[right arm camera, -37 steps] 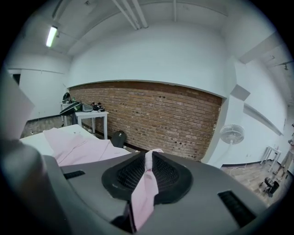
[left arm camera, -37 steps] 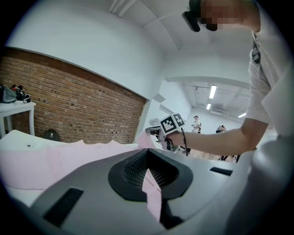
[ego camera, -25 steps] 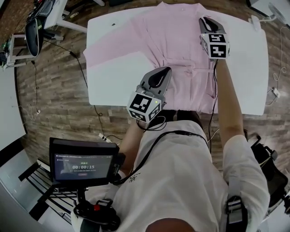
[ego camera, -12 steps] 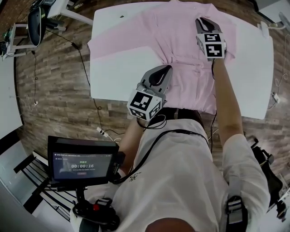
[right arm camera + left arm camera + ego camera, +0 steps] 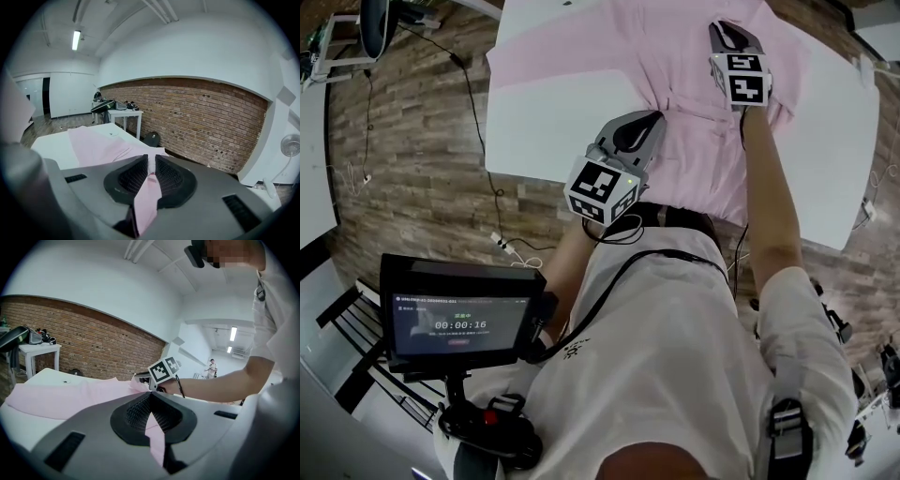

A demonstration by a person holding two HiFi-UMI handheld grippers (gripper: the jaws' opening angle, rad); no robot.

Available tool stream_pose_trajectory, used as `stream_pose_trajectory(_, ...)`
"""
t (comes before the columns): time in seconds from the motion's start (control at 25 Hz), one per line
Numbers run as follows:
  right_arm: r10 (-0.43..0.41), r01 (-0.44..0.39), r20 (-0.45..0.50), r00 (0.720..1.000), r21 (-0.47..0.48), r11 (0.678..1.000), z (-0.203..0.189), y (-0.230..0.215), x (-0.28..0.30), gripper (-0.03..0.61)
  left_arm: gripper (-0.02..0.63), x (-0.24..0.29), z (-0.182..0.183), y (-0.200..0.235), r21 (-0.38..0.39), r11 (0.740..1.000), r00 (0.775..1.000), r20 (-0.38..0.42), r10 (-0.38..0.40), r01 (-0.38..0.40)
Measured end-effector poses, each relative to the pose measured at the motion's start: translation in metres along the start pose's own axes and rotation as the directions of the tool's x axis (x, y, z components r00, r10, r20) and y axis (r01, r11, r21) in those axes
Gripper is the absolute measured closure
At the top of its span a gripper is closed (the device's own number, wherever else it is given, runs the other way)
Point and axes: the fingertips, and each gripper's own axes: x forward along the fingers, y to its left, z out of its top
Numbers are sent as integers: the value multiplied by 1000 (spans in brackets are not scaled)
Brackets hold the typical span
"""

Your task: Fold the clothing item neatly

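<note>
Pink shirt (image 5: 684, 56) clamped in left tool (image 5: 151, 400), right tool (image 5: 151, 161): shown only by gripper views.

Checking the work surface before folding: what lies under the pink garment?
A white table shows around the pink garment and supports it. Whatever lies directly beneath the fabric is covered and cannot be seen.

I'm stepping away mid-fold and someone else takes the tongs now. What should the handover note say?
Left tongs: shut on a pinch of the pink garment, nearer the person.
Right tongs: shut on its fabric farther across the white table.
Garment: on the table, one sleeve stretched out left, cloth bunched between the tongs.
Done: both grips taken.
Left: the folding; no neat fold shows yet.
</note>
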Motion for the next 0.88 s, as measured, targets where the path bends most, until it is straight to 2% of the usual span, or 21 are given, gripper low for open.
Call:
stream_pose_trajectory(0.36, 55, -54, 11, 998, -37, 998, 1, 43, 20, 526, 611, -7, -17, 19, -14, 1000, 1000, -7, 10, -10)
stream_pose_trajectory(0.88, 121, -120, 3, 993, -112, 986, -2, 71, 24, 526, 611, -10, -25, 14, -33, 999, 1000, -28, 6, -7)
